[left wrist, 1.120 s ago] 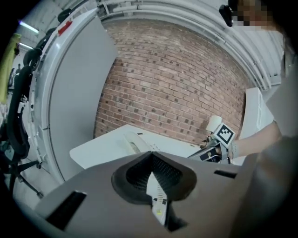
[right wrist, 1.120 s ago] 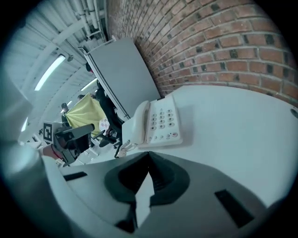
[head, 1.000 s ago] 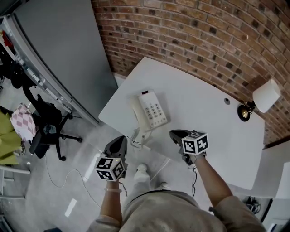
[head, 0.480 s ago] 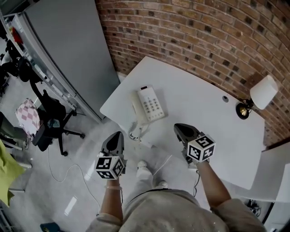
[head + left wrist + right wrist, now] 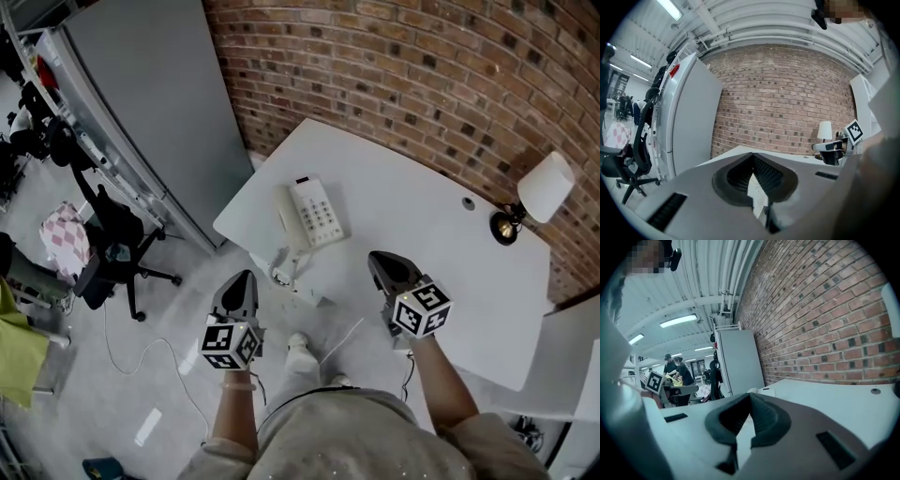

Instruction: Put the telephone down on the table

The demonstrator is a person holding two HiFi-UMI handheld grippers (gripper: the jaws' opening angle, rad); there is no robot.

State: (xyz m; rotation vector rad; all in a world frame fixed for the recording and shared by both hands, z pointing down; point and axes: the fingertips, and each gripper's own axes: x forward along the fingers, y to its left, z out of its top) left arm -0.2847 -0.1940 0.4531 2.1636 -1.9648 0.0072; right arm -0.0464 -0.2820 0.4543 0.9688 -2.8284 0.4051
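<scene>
A white push-button telephone [image 5: 311, 214] lies on the white table [image 5: 422, 216] near its left corner, its handset resting along the left side. A curly cord [image 5: 281, 275] hangs off the table edge. My left gripper [image 5: 243, 277] is shut and empty, held off the table over the floor, below-left of the telephone. My right gripper [image 5: 378, 259] is shut and empty too, over the table's near edge to the telephone's right. In the left gripper view the jaws [image 5: 752, 155] meet with nothing between them. The right gripper view shows shut jaws [image 5: 749, 395] and the telephone [image 5: 760, 391] beyond.
A brick wall [image 5: 450, 66] backs the table. A white desk lamp [image 5: 546, 186] stands at its right end. A grey cabinet [image 5: 159, 103] is at the left, with a black office chair [image 5: 108, 253] beside it. Cables [image 5: 141, 366] trail on the floor.
Both grippers have risen a little and sit slightly further right in the head view. The telephone has stayed on the table. Both jaws stay shut.
</scene>
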